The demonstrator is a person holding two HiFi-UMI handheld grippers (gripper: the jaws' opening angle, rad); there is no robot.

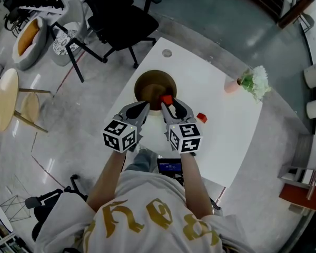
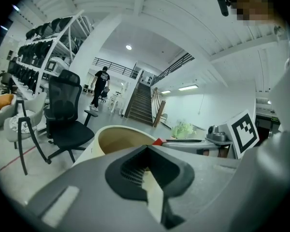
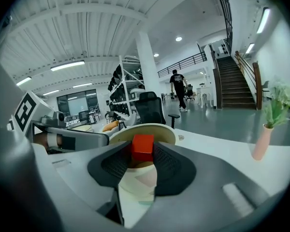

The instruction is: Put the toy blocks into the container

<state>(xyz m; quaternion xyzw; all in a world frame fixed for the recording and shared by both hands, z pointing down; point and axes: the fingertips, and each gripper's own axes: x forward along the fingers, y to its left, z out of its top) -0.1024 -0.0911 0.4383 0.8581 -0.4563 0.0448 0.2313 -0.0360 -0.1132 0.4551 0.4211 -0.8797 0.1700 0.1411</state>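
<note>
We grip a block (image 3: 143,146) between the jaws of the right gripper (image 3: 142,152), with the bowl (image 3: 160,127) just ahead and below them; the left gripper (image 2: 146,149), alongside, is closed on nothing.

A black office chair (image 1: 118,20) stands on glossy, perhaps concrete, floor (image 1: 58,141)

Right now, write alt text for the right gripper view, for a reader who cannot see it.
The right gripper clamps a red block between its dark jaws, in front of a tan bowl on a white table. A pink vase of flowers stands at the right, and a black office chair stands beyond the table.
</note>
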